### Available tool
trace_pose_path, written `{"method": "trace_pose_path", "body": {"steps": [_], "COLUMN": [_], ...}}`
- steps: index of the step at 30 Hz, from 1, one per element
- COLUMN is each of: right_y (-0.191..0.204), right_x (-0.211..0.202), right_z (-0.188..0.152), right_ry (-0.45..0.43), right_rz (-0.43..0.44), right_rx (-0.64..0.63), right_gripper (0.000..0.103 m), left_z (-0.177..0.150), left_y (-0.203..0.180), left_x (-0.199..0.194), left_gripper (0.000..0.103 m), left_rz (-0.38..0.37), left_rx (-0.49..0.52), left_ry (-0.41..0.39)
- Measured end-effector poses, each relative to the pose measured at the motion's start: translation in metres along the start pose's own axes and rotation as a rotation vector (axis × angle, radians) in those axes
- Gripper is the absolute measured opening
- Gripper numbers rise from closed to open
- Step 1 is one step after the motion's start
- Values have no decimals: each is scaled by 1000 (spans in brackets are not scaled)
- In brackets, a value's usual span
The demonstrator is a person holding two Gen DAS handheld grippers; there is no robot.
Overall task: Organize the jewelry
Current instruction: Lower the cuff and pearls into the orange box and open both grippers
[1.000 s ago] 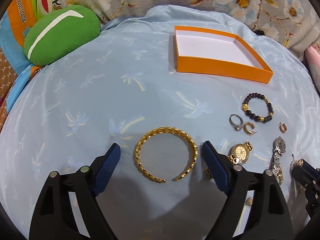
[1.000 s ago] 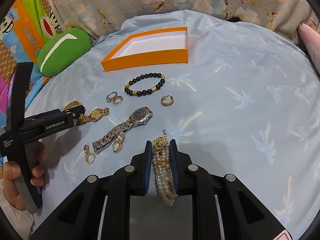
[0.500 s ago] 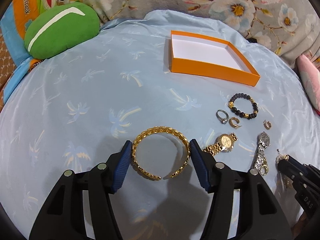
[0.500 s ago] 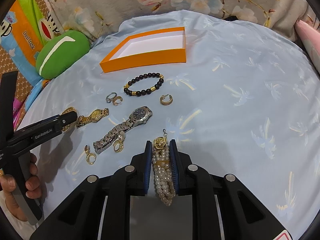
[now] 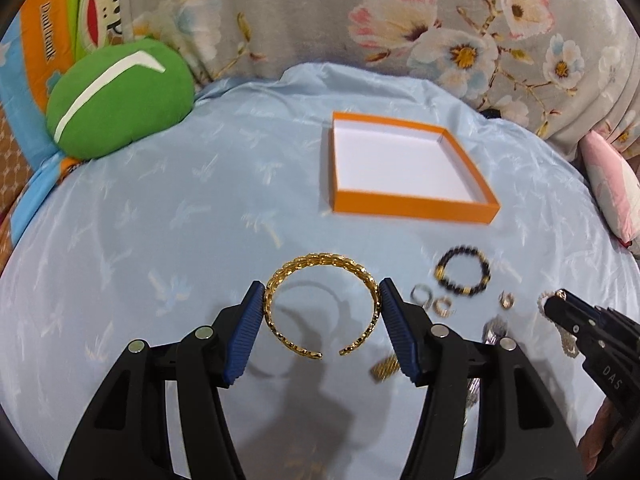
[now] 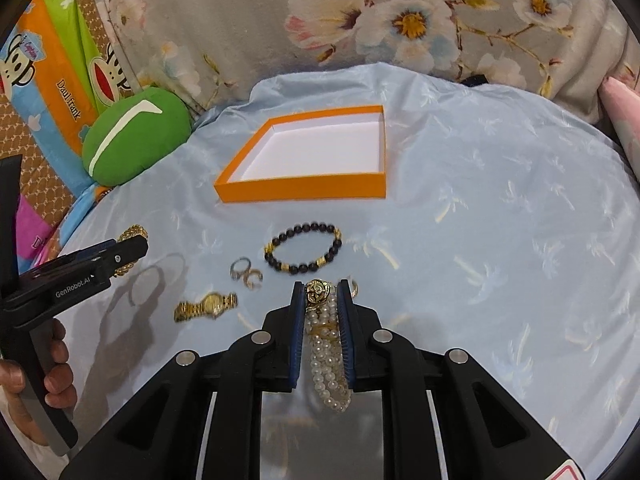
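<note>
The left gripper (image 5: 322,316) clamps the open gold chain-link cuff bangle (image 5: 320,304), clear of the cloth; the right gripper (image 6: 319,322) pinches a multi-strand white pearl bracelet (image 6: 326,356). Carry both level to the empty orange shallow cardboard box (image 6: 300,192) ahead and release low inside. Both grippers pitch downward
</note>
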State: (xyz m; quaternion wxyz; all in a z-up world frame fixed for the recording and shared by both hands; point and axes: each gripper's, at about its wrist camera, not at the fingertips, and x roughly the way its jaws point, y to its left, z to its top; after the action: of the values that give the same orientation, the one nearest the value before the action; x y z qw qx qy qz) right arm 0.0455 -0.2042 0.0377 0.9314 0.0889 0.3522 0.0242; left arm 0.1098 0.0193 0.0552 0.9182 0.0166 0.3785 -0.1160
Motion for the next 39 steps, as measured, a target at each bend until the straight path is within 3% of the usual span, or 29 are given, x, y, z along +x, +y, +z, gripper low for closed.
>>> {"method": "trace_pose_path", "body": {"steps": [8, 14, 26, 33, 39], "right_y": [-8, -18, -34, -33, -33], "right_x": [56, 106, 162, 165, 155], "right_z": [79, 108, 121, 114, 100], "right_ry": [-29, -22, 29, 45, 62], "right_rz": [6, -10, -6, -47, -30], "right_rx": [9, 43, 85, 63, 71], "right_gripper": [15, 15, 15, 20, 20], "left_z": [74, 113, 119, 109, 102], "left_y": [-22, -36, -65, -66, -61], "left_x": [40, 91, 164, 177, 173], "left_gripper": [57, 57, 57, 62, 63], "left_rz": [-10, -11, -15, 14, -1], "left_rx": [32, 26, 76, 101, 109], "left_ry": [-64, -54, 27, 62, 78]}}
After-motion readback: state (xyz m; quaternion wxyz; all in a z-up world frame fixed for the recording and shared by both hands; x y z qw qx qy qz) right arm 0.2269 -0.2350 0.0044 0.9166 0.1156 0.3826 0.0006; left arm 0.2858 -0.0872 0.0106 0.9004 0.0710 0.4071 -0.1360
